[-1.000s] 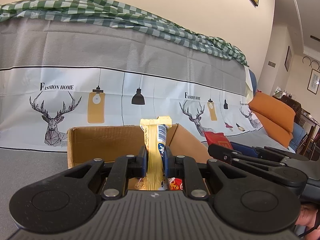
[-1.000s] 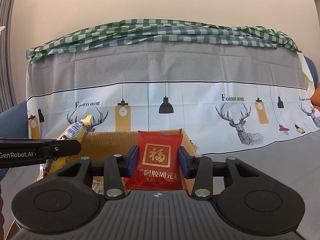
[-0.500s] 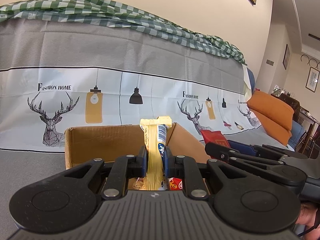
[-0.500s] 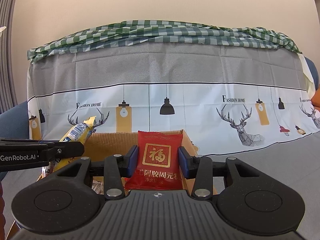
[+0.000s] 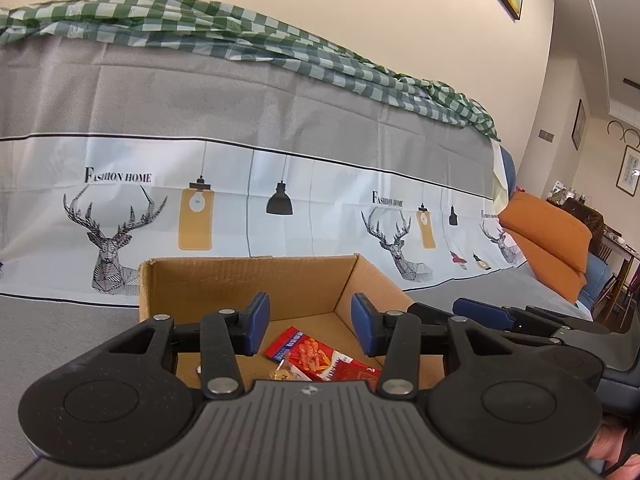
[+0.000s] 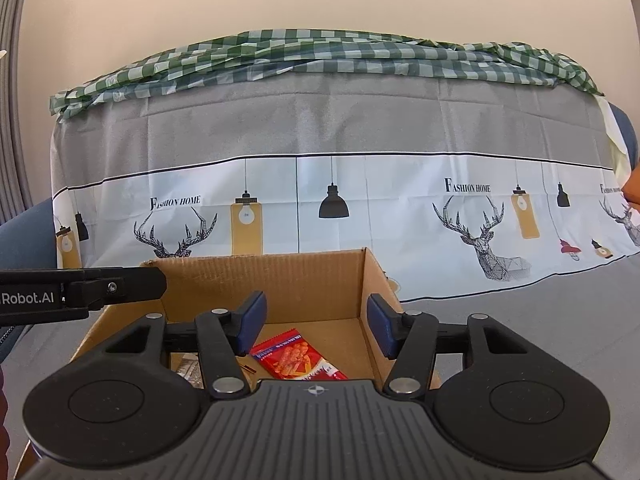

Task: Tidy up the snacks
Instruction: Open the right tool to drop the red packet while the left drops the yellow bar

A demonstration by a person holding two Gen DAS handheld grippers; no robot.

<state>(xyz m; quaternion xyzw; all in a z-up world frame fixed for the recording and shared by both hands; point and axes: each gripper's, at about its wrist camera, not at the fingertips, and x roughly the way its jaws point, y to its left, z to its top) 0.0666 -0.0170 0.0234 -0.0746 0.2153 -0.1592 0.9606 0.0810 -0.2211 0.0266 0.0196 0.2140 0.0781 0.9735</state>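
An open cardboard box sits on the grey cloth; it also shows in the right wrist view. Red snack packets lie on its floor, also seen in the right wrist view. My left gripper is open and empty above the box. My right gripper is open and empty above the box too. The right gripper's fingers show at the right in the left wrist view. The left gripper's finger reaches in from the left in the right wrist view.
A sofa back draped in a grey-and-white deer-print cloth rises behind the box, with a green checked cloth on top. Orange cushions lie at the far right.
Both grippers have opened. The yellow packet has left the left gripper and the red packet has left the right gripper; red packets now lie in the box.
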